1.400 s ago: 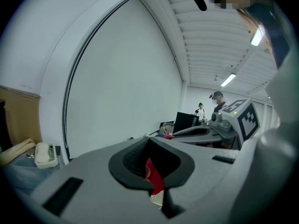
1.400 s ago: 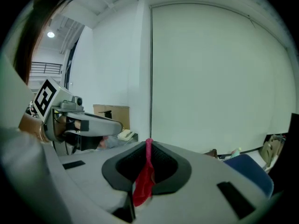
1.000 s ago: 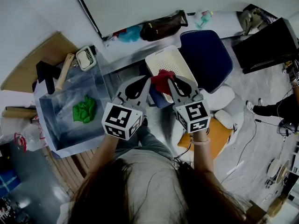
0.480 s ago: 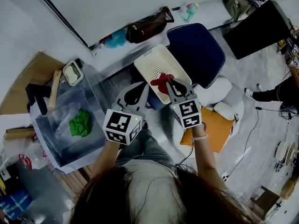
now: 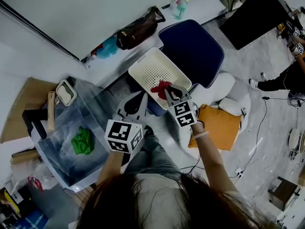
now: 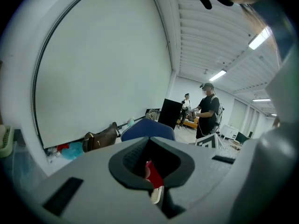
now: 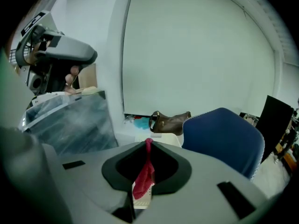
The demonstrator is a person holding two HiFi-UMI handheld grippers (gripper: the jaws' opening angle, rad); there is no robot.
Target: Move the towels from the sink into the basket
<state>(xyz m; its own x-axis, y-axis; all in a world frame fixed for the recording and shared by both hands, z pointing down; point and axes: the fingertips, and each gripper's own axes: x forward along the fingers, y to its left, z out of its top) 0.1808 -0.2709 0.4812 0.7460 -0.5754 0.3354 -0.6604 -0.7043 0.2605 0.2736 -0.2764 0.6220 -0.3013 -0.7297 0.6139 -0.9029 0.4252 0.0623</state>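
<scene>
My right hand-held gripper (image 5: 167,90) is pinching the red towel (image 5: 159,87) by its top. In the right gripper view the jaws are pressed together on the cloth, and the rest dangles down through the hollow behind the tips. From the head view, the towel hangs over the white basket (image 5: 143,68), toward the near-right side and just inside the rim closest to me. I can't tell if the bottom of the cloth touches the perforated floor or hangs above it.

My left hand-held gripper (image 5: 141,97) has its jaws pressed together on nothing. Its tips point at the basket's near edge, just beside the right one but apart from the towel.

Room-wise, the basket sits between the sink (image 5: 59,163) on my left and the blue chair (image 5: 193,49) on my right. The chair seat is just beside the basket's far-right edge, so that side is tight. Most of the holed bottom shows to the left of the towel and beyond it. A brown bag (image 5: 138,27) lies along the wall (image 5: 95,8) past the basket.

The green towel (image 5: 82,141) lies near the middle of the sink, well apart from both grippers.
</scene>
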